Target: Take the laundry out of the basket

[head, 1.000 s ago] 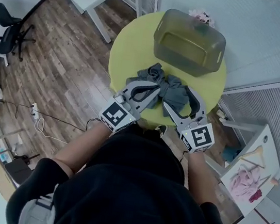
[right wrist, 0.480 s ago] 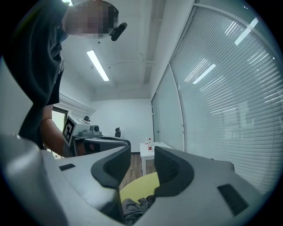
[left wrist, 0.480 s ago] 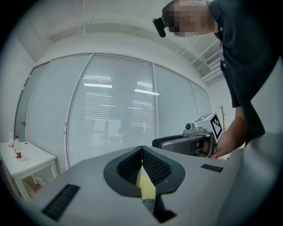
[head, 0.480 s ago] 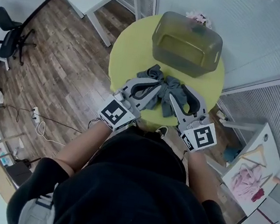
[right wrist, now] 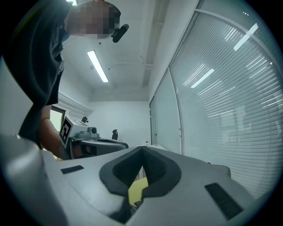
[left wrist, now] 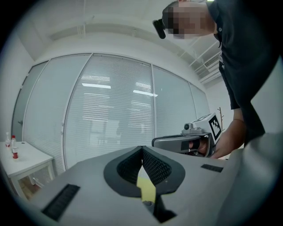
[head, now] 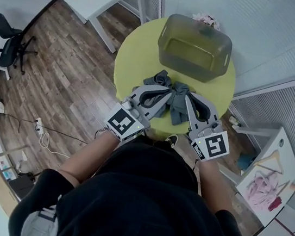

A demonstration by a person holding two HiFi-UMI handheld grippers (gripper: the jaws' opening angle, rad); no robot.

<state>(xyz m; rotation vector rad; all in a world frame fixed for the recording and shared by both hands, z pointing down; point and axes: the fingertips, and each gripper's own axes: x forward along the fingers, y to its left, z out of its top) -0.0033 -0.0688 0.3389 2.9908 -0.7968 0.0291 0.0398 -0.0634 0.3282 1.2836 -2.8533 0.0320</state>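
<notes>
The grey laundry point(head: 176, 103) lies heaped at the yellow table's point(head: 134, 58) near side, outside the empty basket point(head: 167, 39). The left gripper point(head: 169, 92) is closed on nothing. The right gripper point(head: 187, 99) has just been closing, and it too holds nothing. A snagged fold could drag the heap off the edge.

I see the gray laundry point(head: 175, 99) lying out of the basket point(head: 184, 66), a crumpled, bunched heap on the near half of the round yellow surface point(head: 137, 58). The basket, a translucent olive-gray plastic tub, stands upright and empty just beyond it, near the far edge.
</notes>
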